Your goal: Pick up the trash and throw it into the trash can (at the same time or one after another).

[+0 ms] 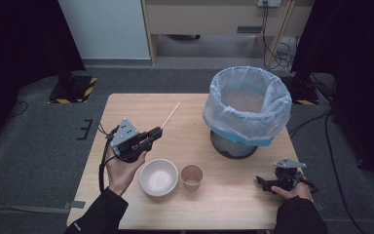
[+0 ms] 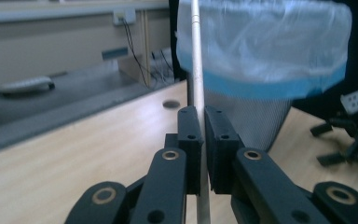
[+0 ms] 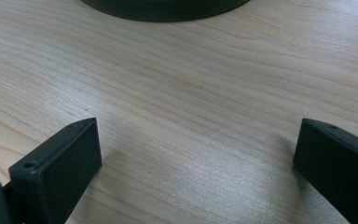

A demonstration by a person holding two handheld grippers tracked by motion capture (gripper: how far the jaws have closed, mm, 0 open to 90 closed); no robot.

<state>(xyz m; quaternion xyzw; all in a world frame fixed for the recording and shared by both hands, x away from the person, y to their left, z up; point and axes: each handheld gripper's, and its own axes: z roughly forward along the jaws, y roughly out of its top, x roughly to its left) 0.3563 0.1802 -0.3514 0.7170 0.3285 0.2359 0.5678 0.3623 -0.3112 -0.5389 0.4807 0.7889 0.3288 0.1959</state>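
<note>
My left gripper (image 1: 155,132) is raised above the table's left half, shut on a thin pale stick (image 1: 170,115) that juts toward the back right. In the left gripper view the stick (image 2: 196,56) runs up between the closed pads of the left gripper (image 2: 202,126), with the bin behind it. A white bowl (image 1: 158,177) and a brown paper cup (image 1: 192,177) stand near the table's front middle. My right gripper (image 1: 263,183) rests low at the front right of the table. In its own view the right gripper (image 3: 196,154) stands open over bare wood.
A mesh waste bin with a pale blue plastic liner (image 1: 247,105) stands at the back right of the wooden table (image 1: 224,204); its dark base (image 3: 163,8) lies just beyond my right gripper. Grey carpet surrounds the table.
</note>
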